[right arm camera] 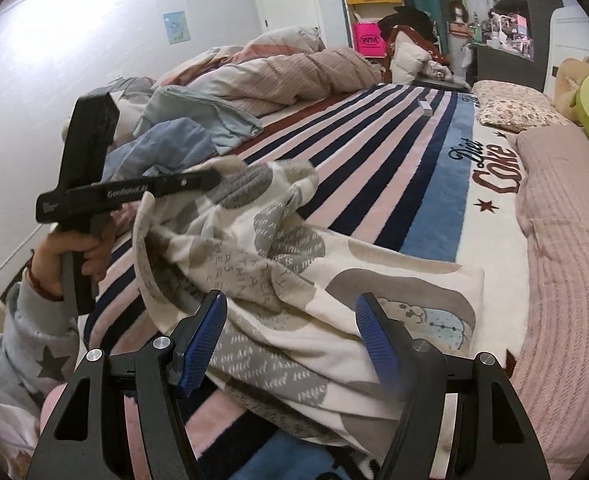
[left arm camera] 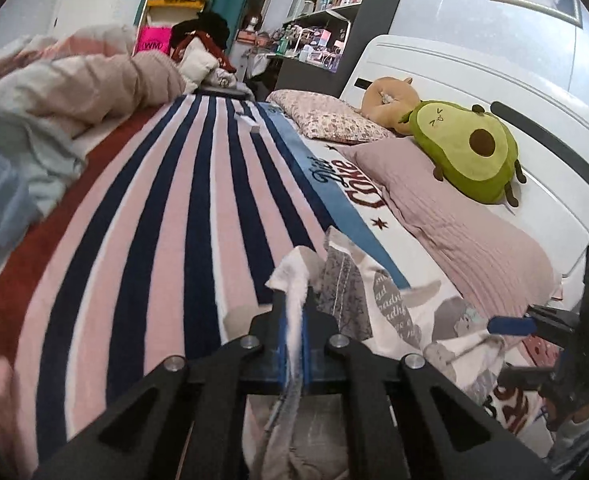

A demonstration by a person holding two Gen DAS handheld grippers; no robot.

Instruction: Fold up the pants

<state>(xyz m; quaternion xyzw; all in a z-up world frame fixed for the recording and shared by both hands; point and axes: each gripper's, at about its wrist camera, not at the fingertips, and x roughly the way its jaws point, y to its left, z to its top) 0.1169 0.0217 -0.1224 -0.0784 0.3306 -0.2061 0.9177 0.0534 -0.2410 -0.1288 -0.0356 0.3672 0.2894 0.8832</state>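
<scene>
The pants (right arm camera: pixel 278 276) are cream with grey patches and lettering and lie rumpled on the striped blanket (right arm camera: pixel 374 160). My left gripper (left arm camera: pixel 293 312) is shut on a bunched edge of the pants (left arm camera: pixel 346 292) and lifts it off the bed. In the right wrist view the left gripper (right arm camera: pixel 210 178) shows at the left, held in a hand, with cloth hanging from its tip. My right gripper (right arm camera: pixel 290 336) is open, its blue pads (right arm camera: pixel 202 344) on either side of the pants' near part, not closed on it. Its tip shows at the right of the left wrist view (left arm camera: pixel 510 324).
A heap of quilts and blue clothes (right arm camera: pixel 198 120) lies along the bed's left side. Pink pillows (right arm camera: pixel 566 240), a floral pillow (right arm camera: pixel 510 110) and an avocado plush (left arm camera: pixel 462 148) lie by the white headboard (left arm camera: pixel 474 80). A small white box (left arm camera: pixel 250 124) lies far on the blanket.
</scene>
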